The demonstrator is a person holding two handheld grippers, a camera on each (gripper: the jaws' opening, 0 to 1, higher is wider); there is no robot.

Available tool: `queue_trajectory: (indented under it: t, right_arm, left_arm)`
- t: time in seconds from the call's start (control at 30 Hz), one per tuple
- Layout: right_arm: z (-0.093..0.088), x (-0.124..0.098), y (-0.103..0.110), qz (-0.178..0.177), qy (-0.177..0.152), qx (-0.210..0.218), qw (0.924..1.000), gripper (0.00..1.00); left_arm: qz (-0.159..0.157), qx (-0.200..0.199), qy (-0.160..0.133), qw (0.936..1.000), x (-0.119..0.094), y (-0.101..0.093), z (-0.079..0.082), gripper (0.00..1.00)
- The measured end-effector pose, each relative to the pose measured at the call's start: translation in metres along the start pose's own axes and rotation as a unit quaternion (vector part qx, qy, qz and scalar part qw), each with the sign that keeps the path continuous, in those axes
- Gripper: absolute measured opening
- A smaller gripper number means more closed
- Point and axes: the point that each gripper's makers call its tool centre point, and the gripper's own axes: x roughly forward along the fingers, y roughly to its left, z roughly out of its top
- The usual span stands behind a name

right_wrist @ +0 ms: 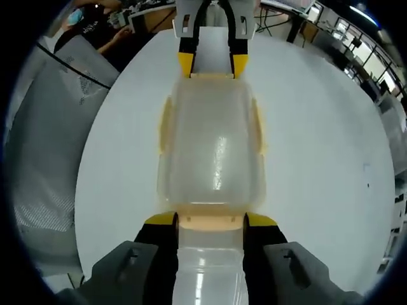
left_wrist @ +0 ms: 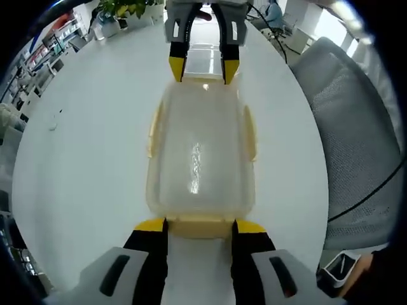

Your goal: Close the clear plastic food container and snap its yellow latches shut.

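Note:
The clear plastic food container (left_wrist: 200,152) (right_wrist: 213,149) lies on the white table (left_wrist: 89,146) with its lid on, lengthwise between my two grippers. Pale yellow latches (left_wrist: 250,130) run along its long sides. My left gripper (left_wrist: 200,225) stands open, its yellow tips on either side of the near end latch (left_wrist: 198,227). Facing it at the far end is my right gripper (left_wrist: 203,67), also open, tips against that end. In the right gripper view its own tips (right_wrist: 210,220) flank the end latch (right_wrist: 210,222), and the left gripper (right_wrist: 213,63) sits opposite.
A grey mesh chair (left_wrist: 356,140) (right_wrist: 44,146) stands close beside the table. A potted plant (left_wrist: 121,13) sits at the table's far edge. A person (right_wrist: 95,25) is at a desk behind. Bare tabletop (right_wrist: 318,159) lies on both sides of the container.

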Motion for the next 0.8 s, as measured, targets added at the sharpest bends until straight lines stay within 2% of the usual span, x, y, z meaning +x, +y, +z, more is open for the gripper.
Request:
queue_trajectory:
  t: [0.3,0.8]
  right_arm:
    - [0.008,-0.015,-0.001,-0.001,-0.011,-0.008,0.9999,0.36]
    - [0.004,-0.045,0.006,-0.002,-0.02,-0.018,0.9996,0.36]
  left_arm:
    - [0.005,-0.003,0.001,1.0,-0.015,-0.001,0.004,0.33]
    - [0.003,-0.015,0.0,0.9999,-0.031,-0.011,0.024,0.34]
